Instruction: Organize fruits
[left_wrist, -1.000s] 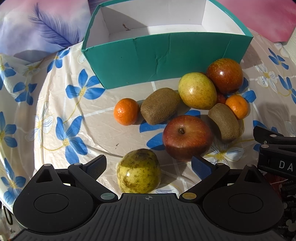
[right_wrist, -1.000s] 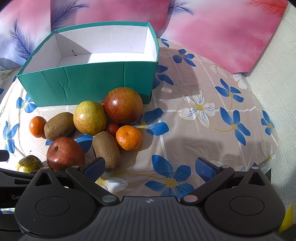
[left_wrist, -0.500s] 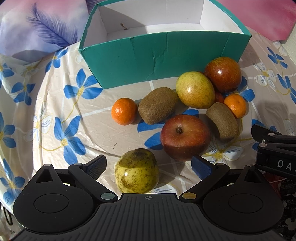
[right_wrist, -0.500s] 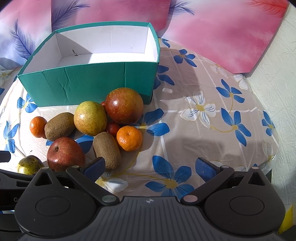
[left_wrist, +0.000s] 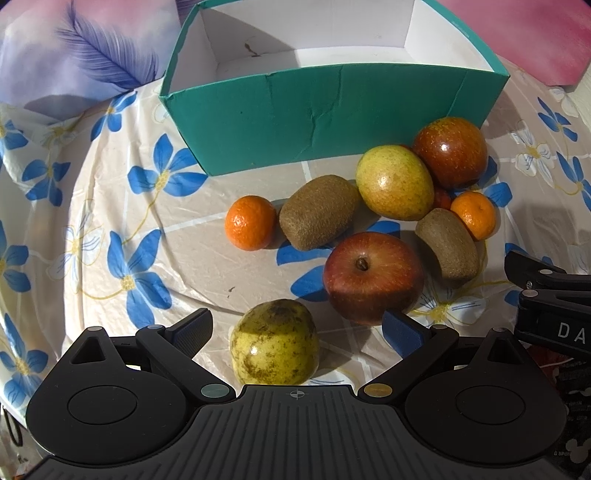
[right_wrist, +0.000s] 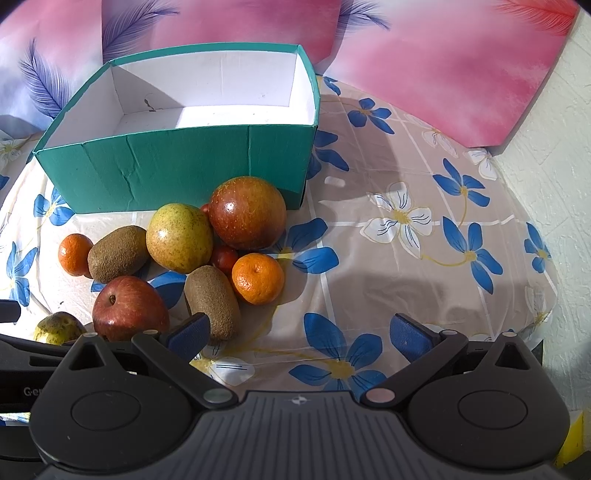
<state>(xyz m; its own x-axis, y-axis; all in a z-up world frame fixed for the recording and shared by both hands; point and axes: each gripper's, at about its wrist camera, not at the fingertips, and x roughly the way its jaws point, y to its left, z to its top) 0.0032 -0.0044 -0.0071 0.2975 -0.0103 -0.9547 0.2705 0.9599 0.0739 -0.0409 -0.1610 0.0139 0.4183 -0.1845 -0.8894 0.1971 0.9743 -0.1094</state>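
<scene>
Left gripper (left_wrist: 295, 326) spread wide around a spotted pear (left_wrist: 274, 342), not touching it. Right gripper (right_wrist: 300, 331) spread over bare flowered tablecloth (right_wrist: 406, 258). Remaining fruits (right_wrist: 177, 254) cluster against the teal box (right_wrist: 177, 166) wall; pink backdrop (right_wrist: 424, 55) behind.

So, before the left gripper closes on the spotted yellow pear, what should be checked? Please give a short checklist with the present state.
1. Left gripper open: ok, jaws wide apart.
2. Spotted yellow pear between its blue finger pads: ok, roughly centred, not yet touched.
3. Neighbours clear: cannot tell; the red apple with the brown stem sits near the right-side pad.
4. Teal cardboard box with white inside has room: ok, no fruit visible in it.
5. Right gripper out of the way: ok, open above the flowered tablecloth, holding nothing.
</scene>
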